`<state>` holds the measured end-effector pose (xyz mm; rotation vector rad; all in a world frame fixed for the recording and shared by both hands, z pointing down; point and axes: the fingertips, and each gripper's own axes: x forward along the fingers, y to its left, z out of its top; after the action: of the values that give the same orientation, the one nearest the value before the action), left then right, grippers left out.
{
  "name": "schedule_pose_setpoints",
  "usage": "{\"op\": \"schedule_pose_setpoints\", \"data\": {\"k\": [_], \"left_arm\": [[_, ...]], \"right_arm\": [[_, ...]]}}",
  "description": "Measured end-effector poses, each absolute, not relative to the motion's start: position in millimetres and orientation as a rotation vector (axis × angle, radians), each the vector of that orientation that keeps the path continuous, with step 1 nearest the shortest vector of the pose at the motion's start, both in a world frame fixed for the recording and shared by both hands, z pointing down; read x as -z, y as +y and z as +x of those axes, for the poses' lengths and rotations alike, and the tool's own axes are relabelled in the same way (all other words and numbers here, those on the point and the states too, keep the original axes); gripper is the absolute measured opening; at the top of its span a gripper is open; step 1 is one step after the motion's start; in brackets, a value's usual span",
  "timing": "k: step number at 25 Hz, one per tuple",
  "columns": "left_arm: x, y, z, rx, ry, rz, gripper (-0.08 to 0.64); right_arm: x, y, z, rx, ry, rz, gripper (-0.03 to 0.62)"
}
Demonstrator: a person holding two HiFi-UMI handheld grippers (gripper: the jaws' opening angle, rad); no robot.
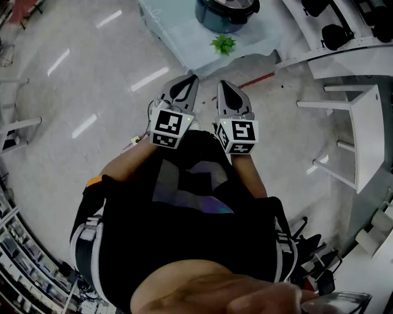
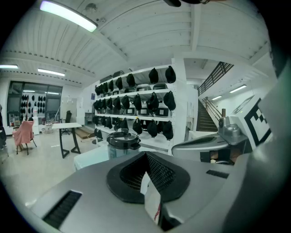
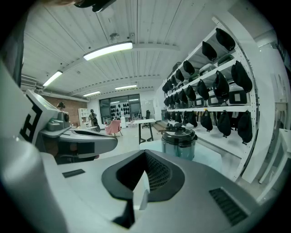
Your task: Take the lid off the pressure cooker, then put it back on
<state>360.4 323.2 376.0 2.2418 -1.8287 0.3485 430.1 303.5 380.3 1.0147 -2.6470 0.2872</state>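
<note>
Beyond both pressed-together grippers (image 1: 193, 79) (image 1: 221, 84), what seems a plant (image 1: 223, 44) fronts the pressure cooker (image 1: 226, 13).

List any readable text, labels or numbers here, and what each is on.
None readable.
Marker cubes: black-and-white square patterns, no letters.
Pressure cooker: any print too small.
Left gripper: small red mark near its jaws, blurred.

Pale table (image 1: 175, 30) w/ pressure cooker (image 1: 224, 13) & sm. green plant (image 1: 223, 44) nr its front edge
</note>
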Motion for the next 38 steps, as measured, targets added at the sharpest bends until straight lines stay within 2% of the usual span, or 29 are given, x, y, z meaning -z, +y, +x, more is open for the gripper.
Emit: {"op": "schedule_pose_setpoints", "data": {"k": [19, 38], "left_arm": [[-373.7, 299.8, 329.9, -0.331, -1.81, 2.267, 0.007], [-356.9, 234.5, 183.0, -0.327, -1.736, 2.325, 0.007]], "right_arm": [[-380.1, 279.6, 404.3, -0.359, -2.647, 1.052, 0.015], [-366.5, 202.2, 297.2, -0.357, -2.523, 1.315, 0.018]]}}
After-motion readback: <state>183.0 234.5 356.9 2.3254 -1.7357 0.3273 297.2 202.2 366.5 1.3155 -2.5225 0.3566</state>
